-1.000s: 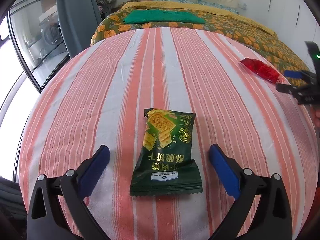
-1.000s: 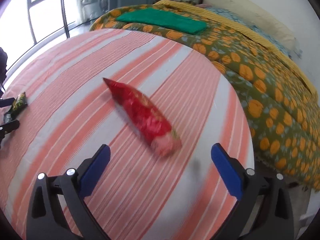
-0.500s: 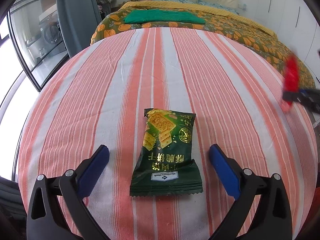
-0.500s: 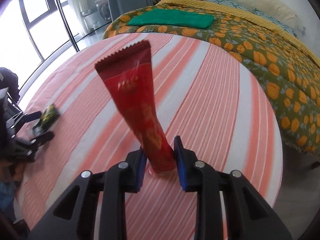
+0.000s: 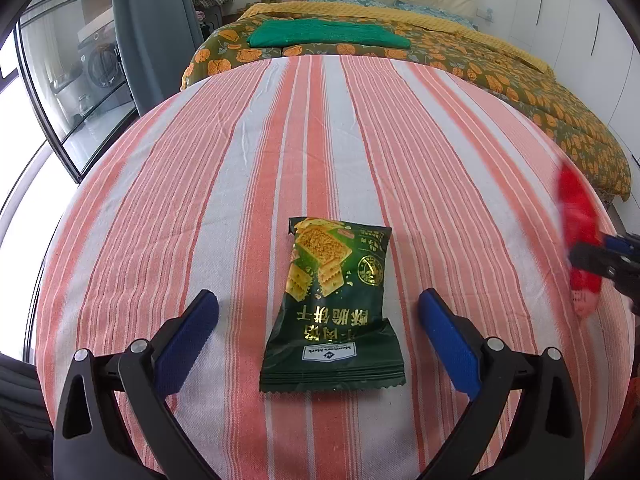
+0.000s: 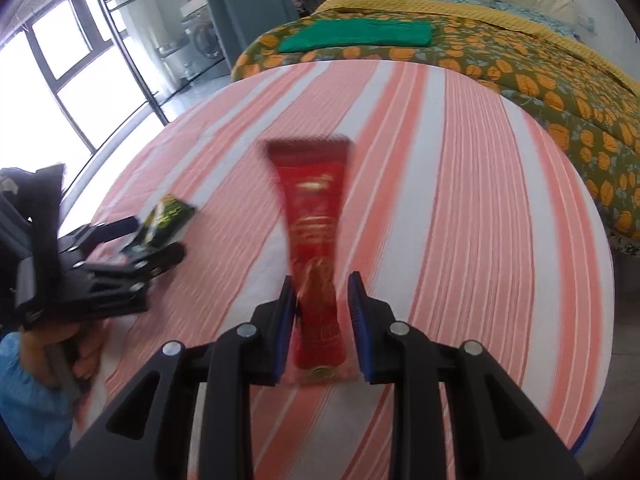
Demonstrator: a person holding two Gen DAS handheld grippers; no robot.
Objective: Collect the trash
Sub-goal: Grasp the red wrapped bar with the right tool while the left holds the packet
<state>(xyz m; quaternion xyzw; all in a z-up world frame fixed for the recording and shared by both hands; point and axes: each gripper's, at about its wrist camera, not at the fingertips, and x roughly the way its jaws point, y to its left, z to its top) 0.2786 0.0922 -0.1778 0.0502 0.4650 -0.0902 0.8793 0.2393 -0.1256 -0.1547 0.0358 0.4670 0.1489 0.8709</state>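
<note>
The right claw [image 6: 322,312] has just been closing and opening a little, and it is now nearly shut on the lower end of a red wrapper [image 6: 314,216], which stands up between the pads, lifted off the striped desk [image 6: 460,200]. The left claw [image 5: 318,330] is wide open and holds nothing; a green biscuit packet [image 5: 334,304] lies flat on the desk between its pads, not touched. So one piece of trash is picked up and the other one is left. No bin or bag is visible.
</note>
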